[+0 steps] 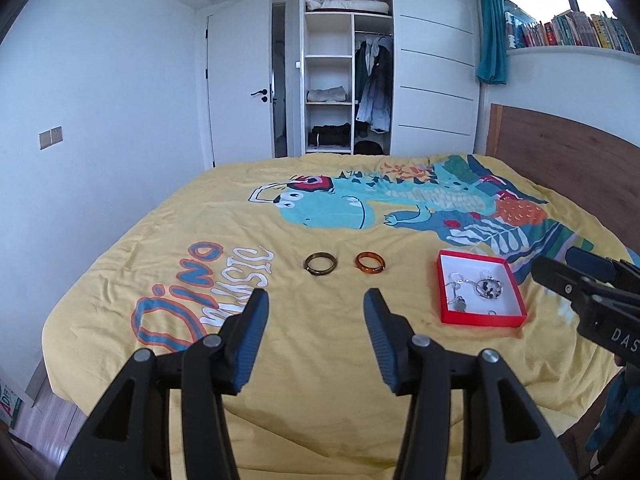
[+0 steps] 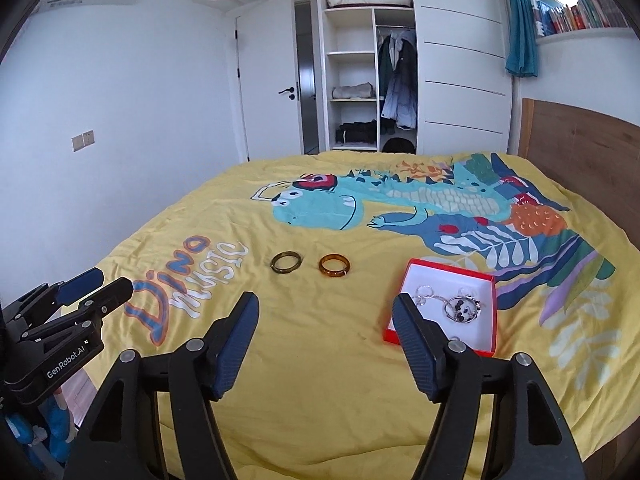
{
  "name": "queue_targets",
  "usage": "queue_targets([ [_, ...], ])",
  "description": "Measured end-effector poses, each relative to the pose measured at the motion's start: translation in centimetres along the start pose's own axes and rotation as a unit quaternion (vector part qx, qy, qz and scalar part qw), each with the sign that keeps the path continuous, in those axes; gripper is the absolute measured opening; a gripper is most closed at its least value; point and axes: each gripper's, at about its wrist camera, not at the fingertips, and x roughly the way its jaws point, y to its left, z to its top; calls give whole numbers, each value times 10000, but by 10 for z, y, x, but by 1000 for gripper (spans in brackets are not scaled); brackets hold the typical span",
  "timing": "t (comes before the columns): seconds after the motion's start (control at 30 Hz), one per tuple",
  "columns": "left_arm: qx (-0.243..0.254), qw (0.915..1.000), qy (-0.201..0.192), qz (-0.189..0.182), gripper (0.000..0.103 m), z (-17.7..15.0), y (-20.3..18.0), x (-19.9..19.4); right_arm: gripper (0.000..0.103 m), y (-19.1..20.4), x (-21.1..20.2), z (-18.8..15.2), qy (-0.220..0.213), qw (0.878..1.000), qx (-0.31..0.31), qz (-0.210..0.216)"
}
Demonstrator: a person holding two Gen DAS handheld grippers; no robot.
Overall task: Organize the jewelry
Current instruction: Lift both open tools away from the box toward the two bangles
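Note:
A dark olive bangle (image 1: pixel 321 263) and an amber bangle (image 1: pixel 371 263) lie side by side on the yellow bedspread; both also show in the right wrist view, olive bangle (image 2: pixel 286 262), amber bangle (image 2: pixel 335 266). A red box (image 1: pixel 482 317) with a white inside holds silver chains and a round pendant (image 1: pixel 489 289); the box (image 2: pixel 448 268) sits right of the bangles. My left gripper (image 1: pixel 316 300) is open and empty, short of the bangles. My right gripper (image 2: pixel 326 304) is open and empty, its right finger over the box's near corner.
The bed (image 1: pixel 320 360) has a dinosaur print. A wooden headboard (image 1: pixel 560 136) stands at the right. An open wardrobe (image 1: pixel 348 60) and a white door (image 1: pixel 240 92) stand beyond the bed. The bed's left edge drops to the floor (image 1: pixel 44 412).

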Motion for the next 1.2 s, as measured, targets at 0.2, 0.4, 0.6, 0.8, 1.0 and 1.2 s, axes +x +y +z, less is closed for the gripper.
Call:
queue_targets([
  [0.2, 40, 9998, -155, 85, 50, 4, -2, -15, 70, 6, -10, 2, -161, 9998, -22, 104],
  [0.4, 146, 9996, -236, 93, 50, 6, -7, -23, 71, 5, -17, 5, -270, 9996, 3, 120],
  [0.6, 156, 9996, -222, 62, 50, 5, -8, -24, 72, 5, -16, 5, -293, 9995, 18, 75],
  [0.8, 135, 9996, -216, 126, 50, 3, -7, -25, 72, 5, -9, 4, -244, 9997, 31, 82],
  [1.0, 122, 9996, -205, 153, 50, 1, -3, -24, 74, 9, -11, 2, -235, 9997, -19, 67],
  [1.2, 159, 9995, -224, 156, 50, 0, -3, -25, 75, 12, -14, 1, -261, 9996, -73, 70],
])
